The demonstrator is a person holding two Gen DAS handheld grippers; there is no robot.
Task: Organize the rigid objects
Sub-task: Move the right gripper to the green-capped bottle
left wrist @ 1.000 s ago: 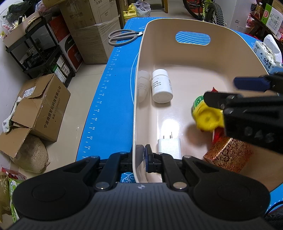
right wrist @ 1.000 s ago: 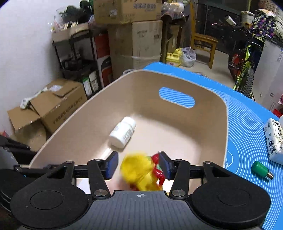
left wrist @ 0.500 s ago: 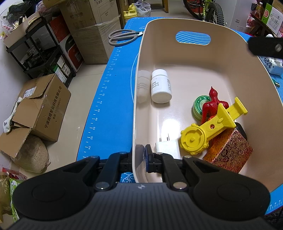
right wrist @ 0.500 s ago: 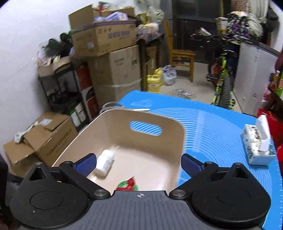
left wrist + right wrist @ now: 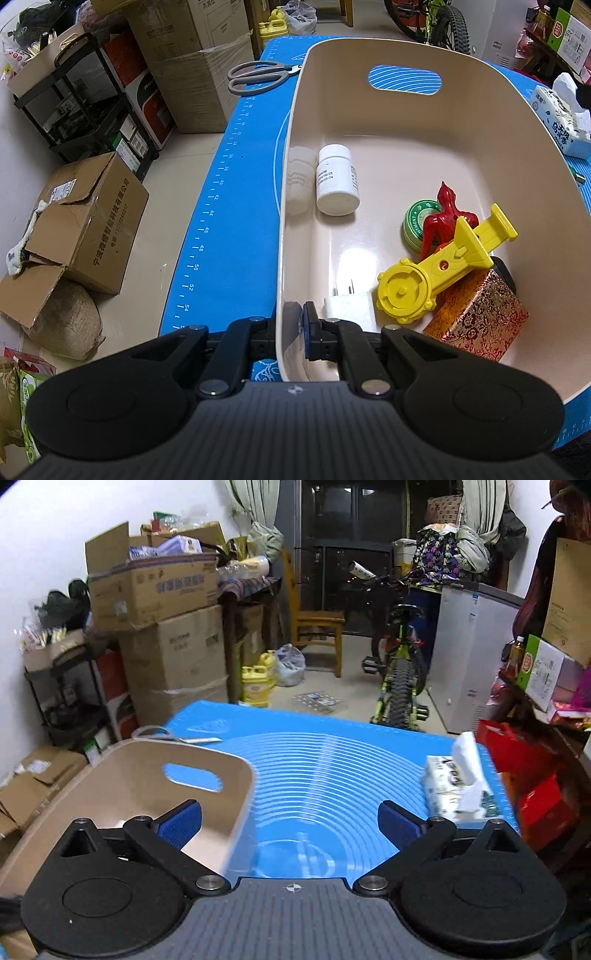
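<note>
Toy (image 5: 439, 273) lies diagonally, disc end nearest.

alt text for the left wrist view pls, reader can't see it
The left hand-held gripper is clamped on the near rim of a beige bin on a blue mat. Inside lie a white bottle, a green tin, a red figure, a yellow toy, a white charger and a patterned box. Scissors lie beyond the bin.
</note>
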